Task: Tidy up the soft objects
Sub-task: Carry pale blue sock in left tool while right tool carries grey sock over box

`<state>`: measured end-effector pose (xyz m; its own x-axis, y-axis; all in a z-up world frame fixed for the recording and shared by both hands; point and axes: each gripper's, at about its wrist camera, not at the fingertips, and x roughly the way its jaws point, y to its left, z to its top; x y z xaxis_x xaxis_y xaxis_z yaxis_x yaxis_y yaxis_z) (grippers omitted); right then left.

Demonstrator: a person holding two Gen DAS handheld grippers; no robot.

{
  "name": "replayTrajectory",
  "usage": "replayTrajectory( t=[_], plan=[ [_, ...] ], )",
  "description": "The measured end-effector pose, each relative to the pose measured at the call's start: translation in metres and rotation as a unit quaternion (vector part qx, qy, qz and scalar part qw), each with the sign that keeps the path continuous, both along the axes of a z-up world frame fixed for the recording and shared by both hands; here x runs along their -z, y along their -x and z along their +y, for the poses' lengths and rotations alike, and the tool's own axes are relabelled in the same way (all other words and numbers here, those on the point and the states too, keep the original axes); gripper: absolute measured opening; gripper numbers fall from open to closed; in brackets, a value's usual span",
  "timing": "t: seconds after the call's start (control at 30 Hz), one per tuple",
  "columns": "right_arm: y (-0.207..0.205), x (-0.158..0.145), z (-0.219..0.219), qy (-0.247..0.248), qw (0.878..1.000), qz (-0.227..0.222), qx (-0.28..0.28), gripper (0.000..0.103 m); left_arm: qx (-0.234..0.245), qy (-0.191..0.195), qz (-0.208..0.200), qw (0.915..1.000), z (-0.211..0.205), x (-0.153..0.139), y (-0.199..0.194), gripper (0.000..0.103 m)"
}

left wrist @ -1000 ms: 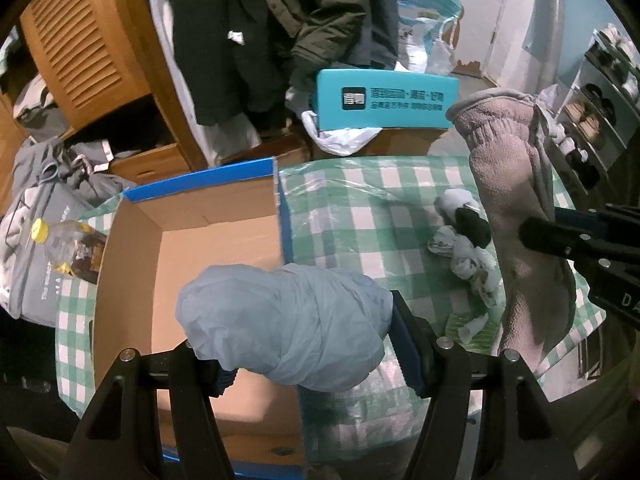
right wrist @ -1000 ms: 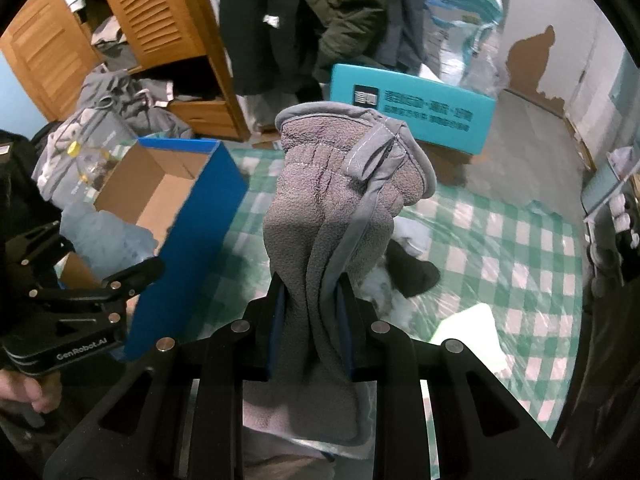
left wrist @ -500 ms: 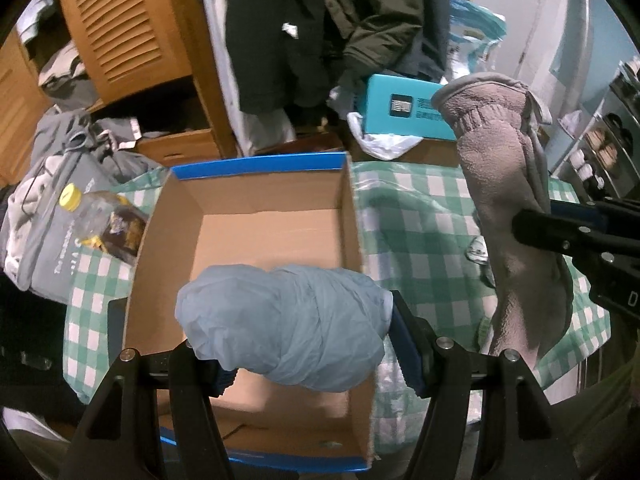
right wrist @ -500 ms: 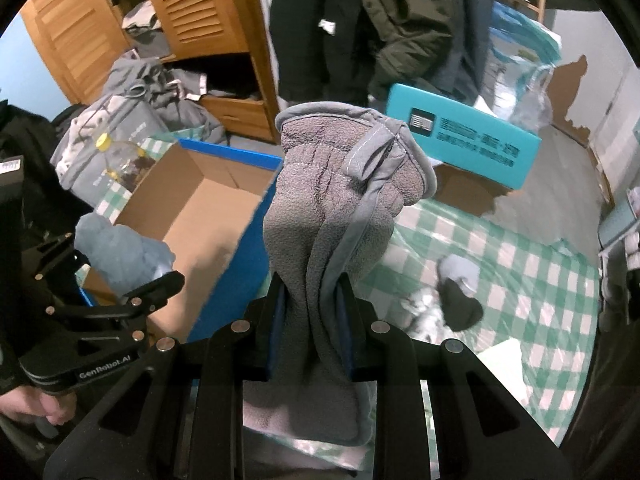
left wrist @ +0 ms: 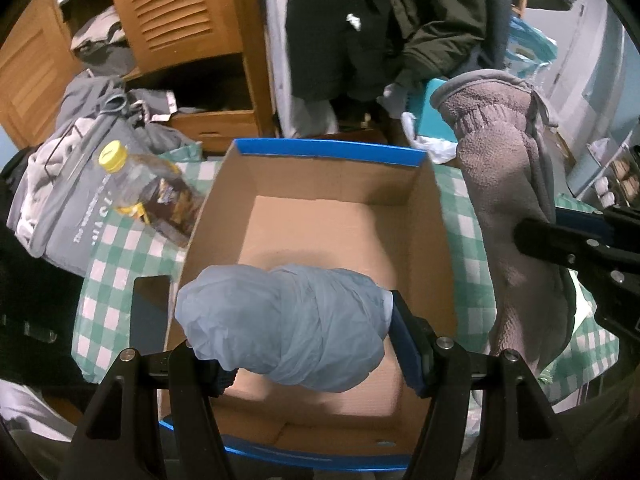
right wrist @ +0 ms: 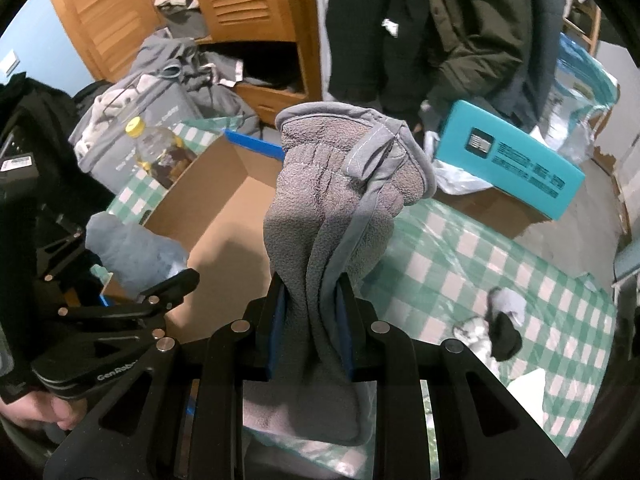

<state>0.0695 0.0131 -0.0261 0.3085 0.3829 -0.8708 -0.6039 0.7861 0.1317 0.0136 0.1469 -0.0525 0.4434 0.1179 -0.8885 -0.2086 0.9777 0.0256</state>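
My left gripper [left wrist: 308, 340] is shut on a light blue rolled bundle [left wrist: 284, 324] and holds it above the near half of an open cardboard box [left wrist: 332, 236] with a blue rim. The bundle also shows in the right wrist view [right wrist: 132, 252]. My right gripper [right wrist: 310, 320] is shut on a grey fleece glove [right wrist: 340, 208], held upright just right of the box [right wrist: 216, 232]. The glove also shows in the left wrist view [left wrist: 512, 216]. The box floor is bare.
A bottle with a yellow cap [left wrist: 148, 192] lies left of the box on the green checked cloth [right wrist: 500, 276]. Black and white socks [right wrist: 500, 324] lie on the cloth at right. A teal carton [right wrist: 516, 160] and hanging coats [left wrist: 380, 28] stand behind.
Both grippers have moved left with their loads. The blue bundle has gone from over the box's right edge to over its inside. The glove has come beside the box.
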Motion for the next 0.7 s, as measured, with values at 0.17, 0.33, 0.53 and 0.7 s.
replayTrajectory(
  t=[0.17,0.33,0.53,0.7],
  plan=[
    [-0.001,0.004,0.020,0.000,1.000,0.005,-0.012,0.022,-0.014,-0.005,0.005,0.9999,0.015,0.005,0.001,0.066],
    [-0.002,0.007,0.037,0.000,1.000,0.010,-0.021,0.022,-0.027,-0.002,0.013,0.9995,0.027,0.012,0.003,0.066],
    [-0.003,0.011,0.055,0.003,0.999,0.016,-0.030,0.022,-0.035,0.000,0.020,0.9992,0.035,0.018,0.005,0.066],
    [-0.005,0.022,0.067,0.006,0.999,0.029,-0.035,0.023,-0.042,0.003,0.027,0.9988,0.039,0.022,0.005,0.066]
  ],
)
